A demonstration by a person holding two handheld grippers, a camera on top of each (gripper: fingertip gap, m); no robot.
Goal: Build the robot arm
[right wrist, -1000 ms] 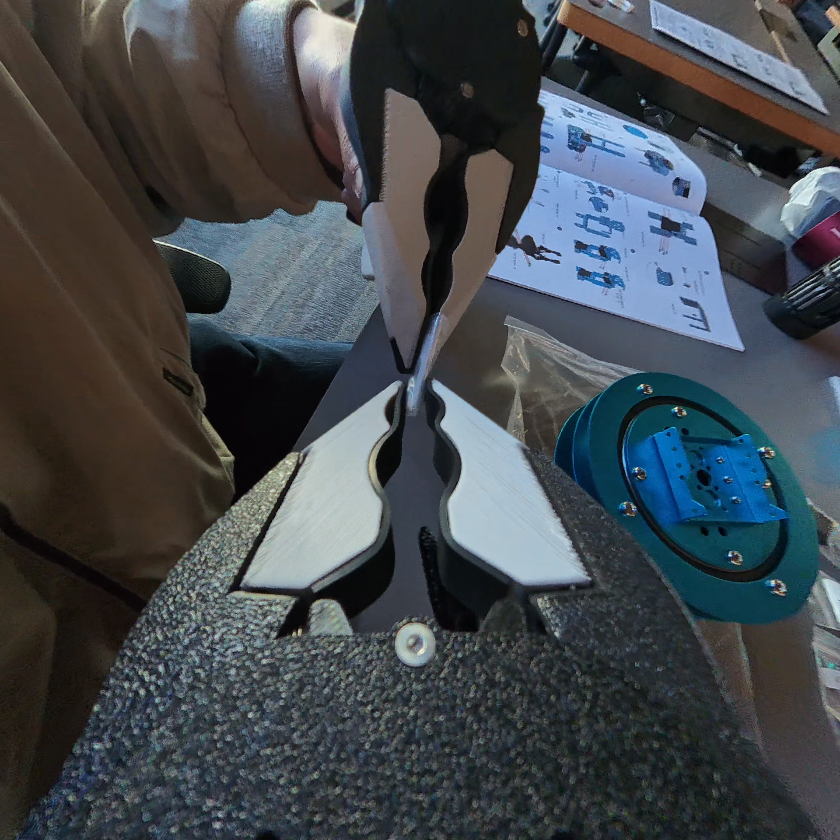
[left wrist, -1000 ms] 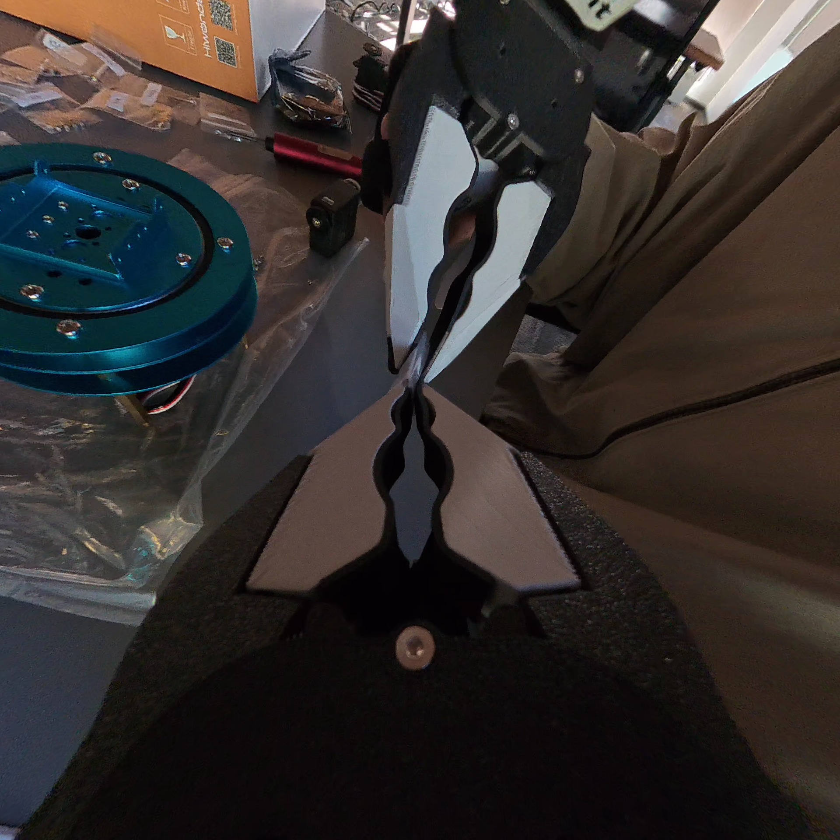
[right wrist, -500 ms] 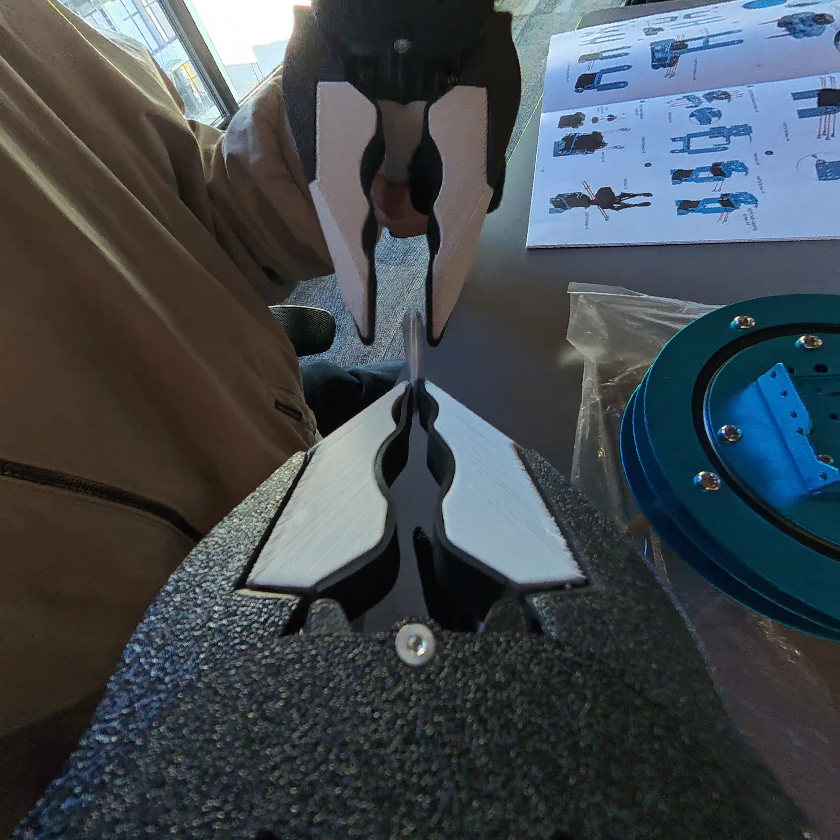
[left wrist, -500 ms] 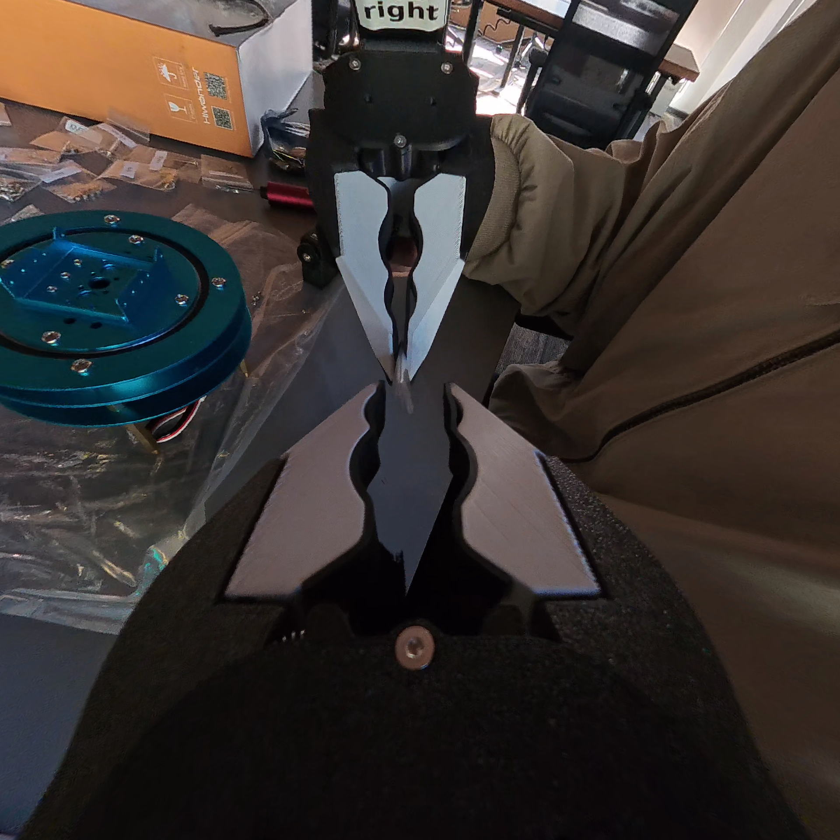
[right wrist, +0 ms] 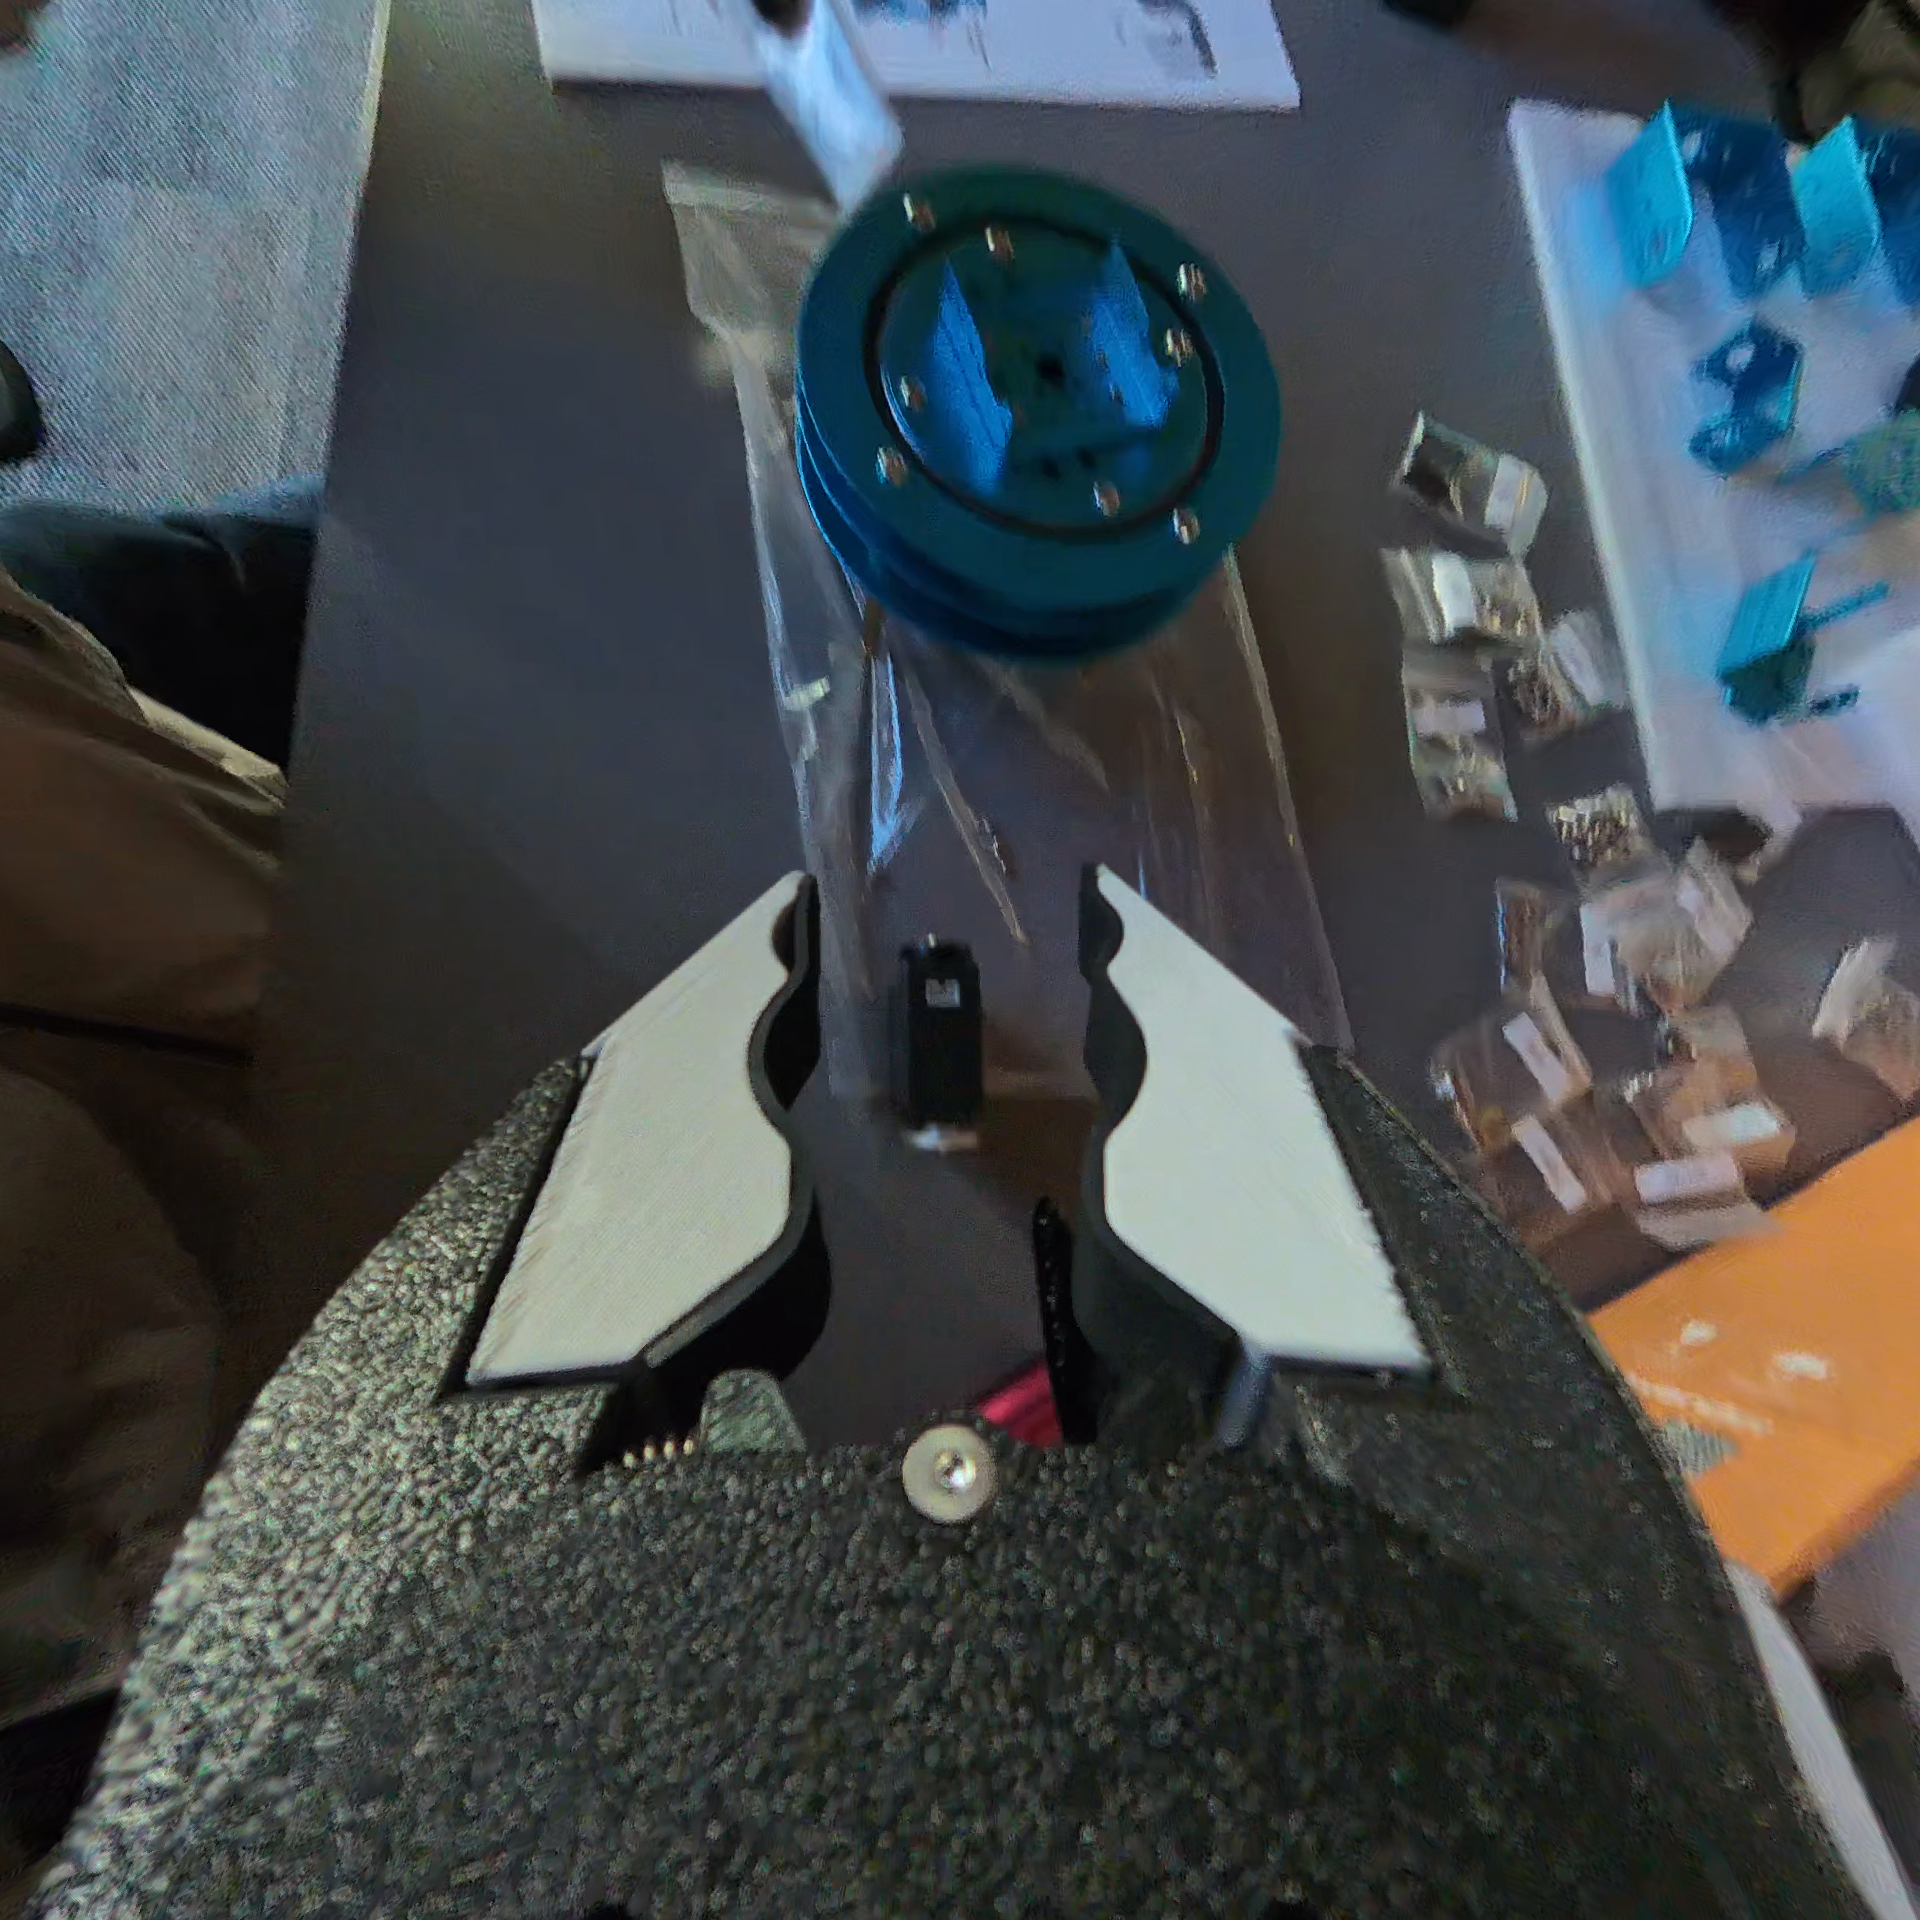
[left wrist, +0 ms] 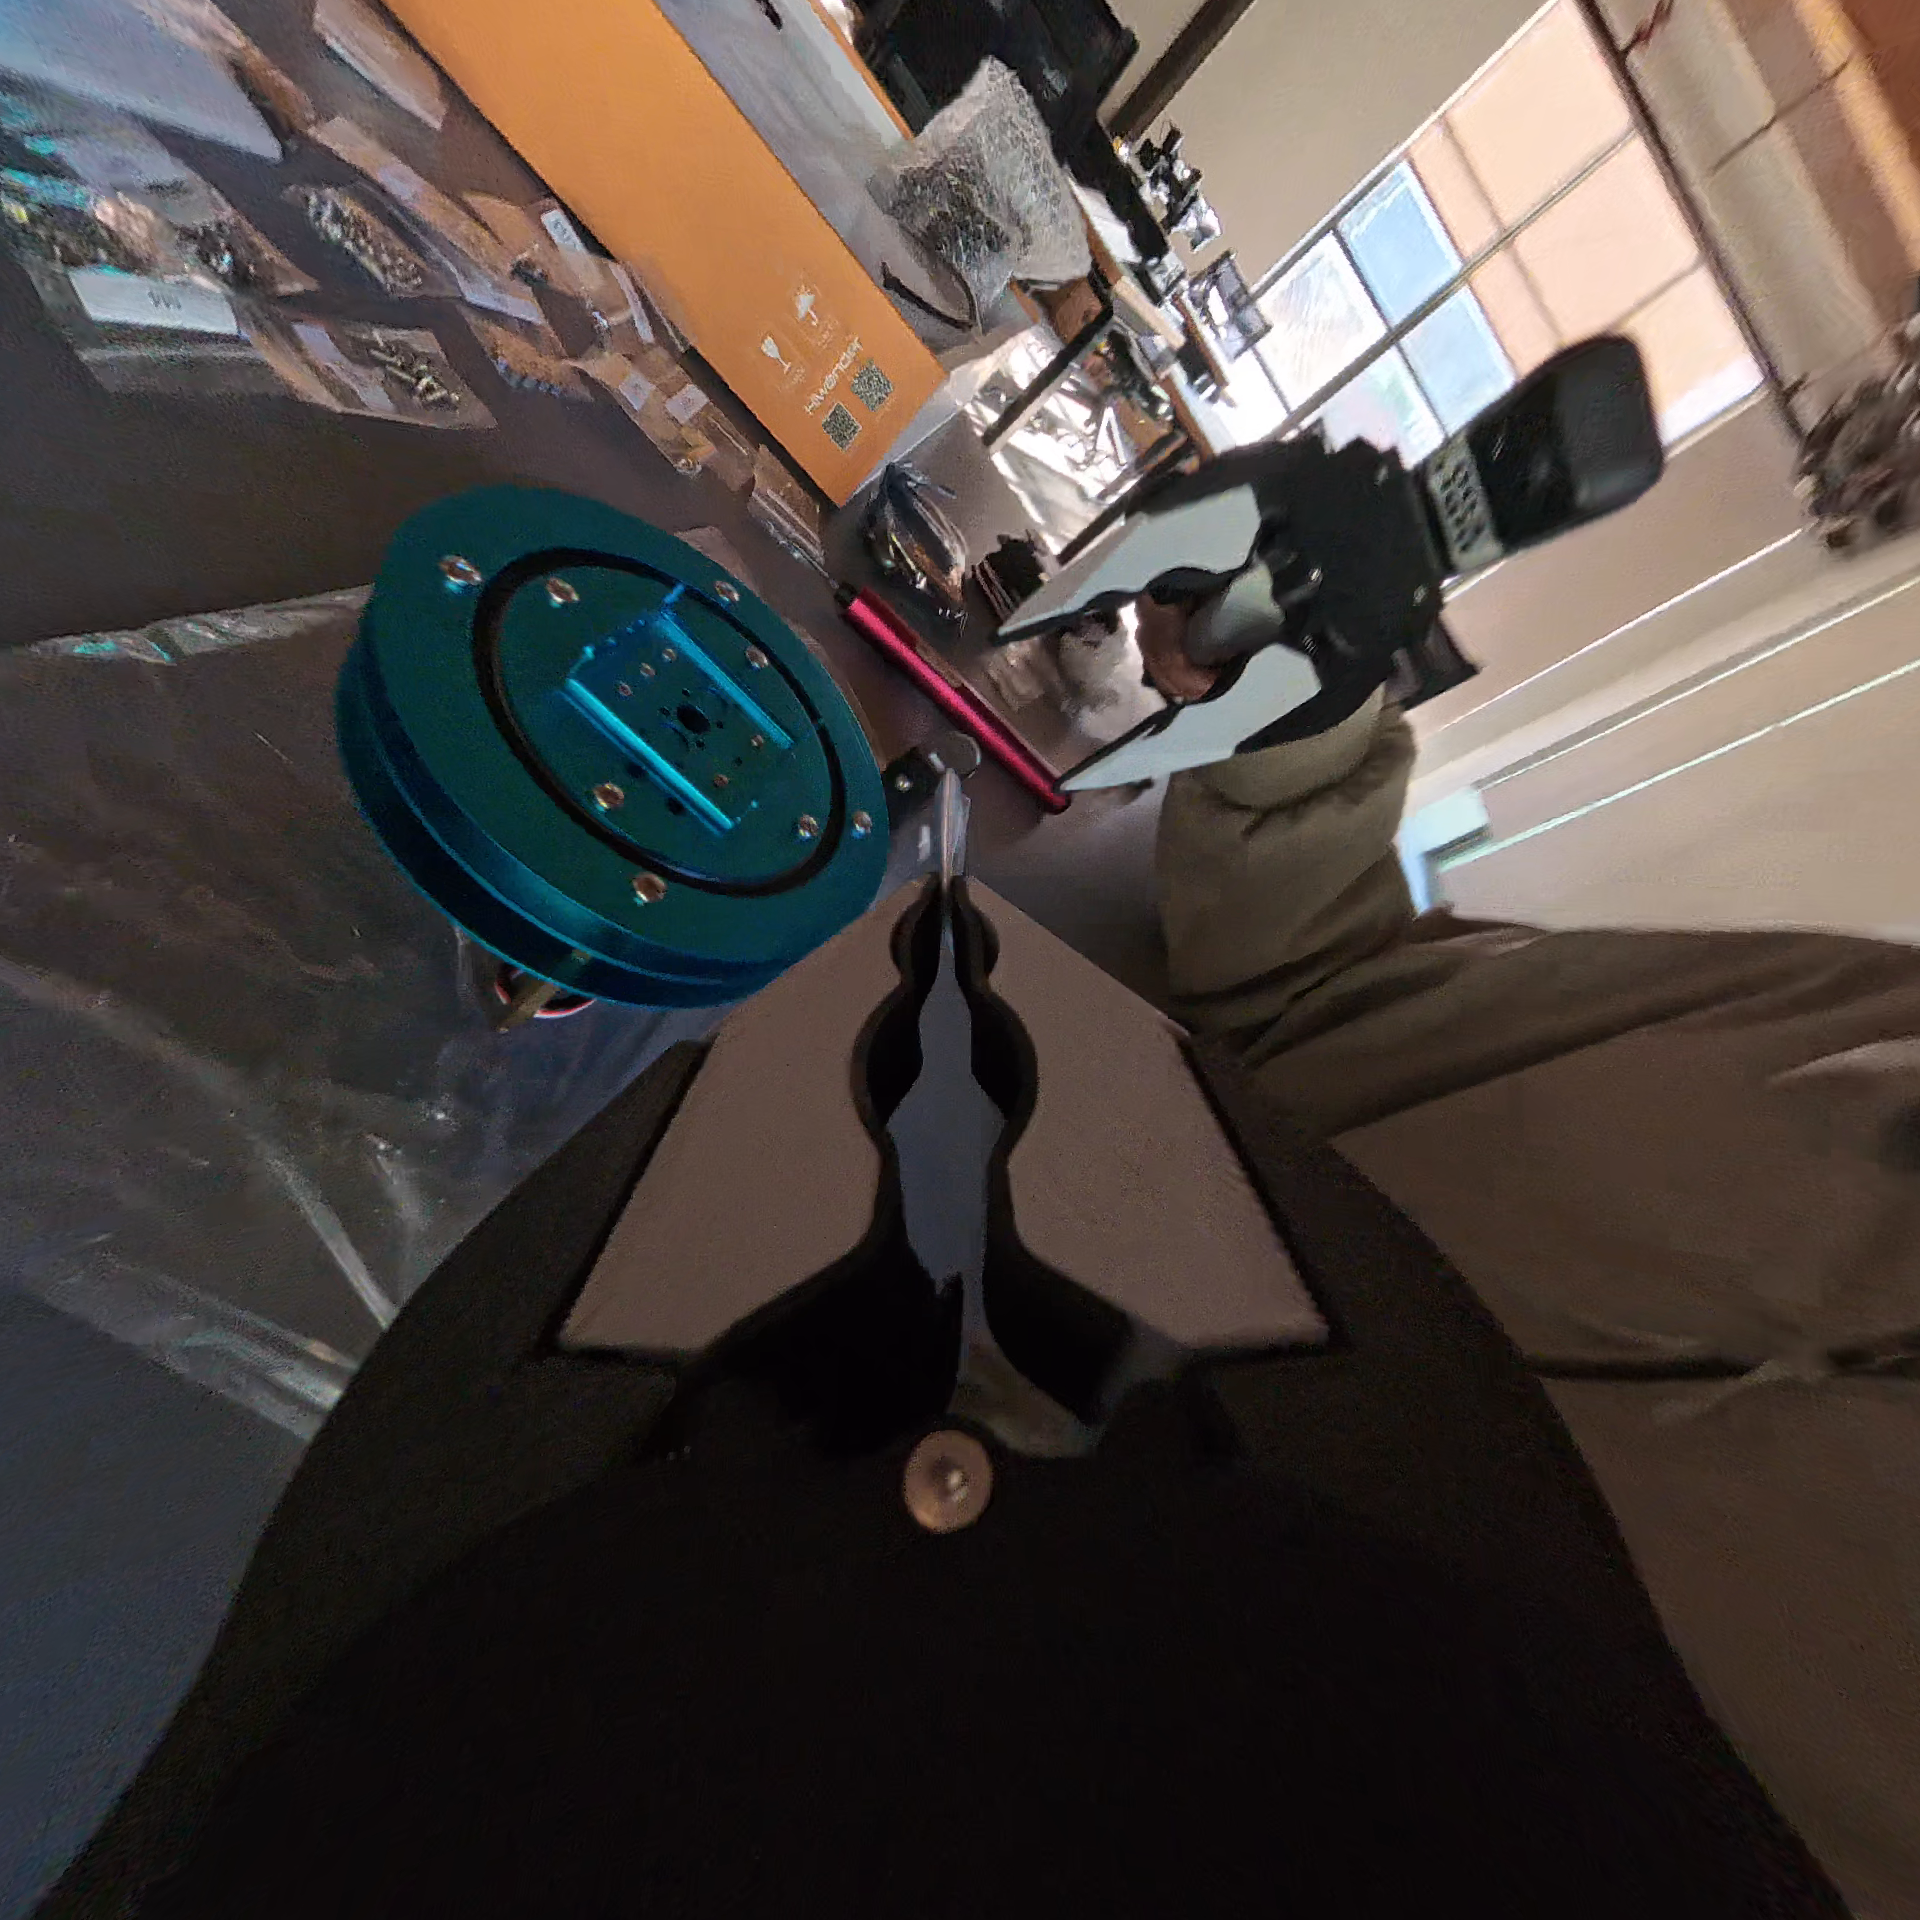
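Note:
My left gripper is shut on a thin silver metal piece that sticks out past its tips, next to a teal round metal base. My right gripper is open and empty, above a small black servo that lies on the dark table between its fingers. In the left wrist view the right gripper is apart from the left one, farther off to the right, above a red screwdriver. The teal base rests on a clear plastic bag.
An orange box stands at the back. Several small bags of screws and blue brackets on a white sheet lie nearby. An open booklet lies beyond the base. A person's tan sleeve and the table edge are close. My hands' fingertips stand some 15 cm from each other.
Half a second ago my right gripper held the silver piece and my left was open. Now my left is shut on it; my right has opened and swung away over the servo.

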